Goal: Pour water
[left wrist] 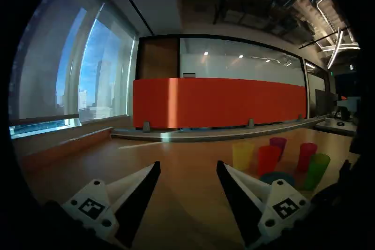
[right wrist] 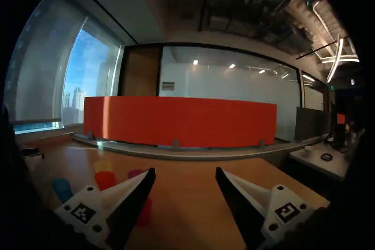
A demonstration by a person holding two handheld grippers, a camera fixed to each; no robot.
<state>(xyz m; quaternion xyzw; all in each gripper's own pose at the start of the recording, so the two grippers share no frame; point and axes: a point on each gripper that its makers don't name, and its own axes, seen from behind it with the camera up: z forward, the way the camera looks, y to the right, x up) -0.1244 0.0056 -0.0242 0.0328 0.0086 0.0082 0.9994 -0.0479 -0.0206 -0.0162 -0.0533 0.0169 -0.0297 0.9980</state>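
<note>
Cups (left wrist: 268, 160) in several colours stand clustered on the wooden table (left wrist: 140, 151), in front of the orange partition (left wrist: 220, 102). The left gripper (left wrist: 187, 163) and right gripper (right wrist: 185, 170) hover above the table facing that partition, fingers spread apart, holding nothing.
</note>
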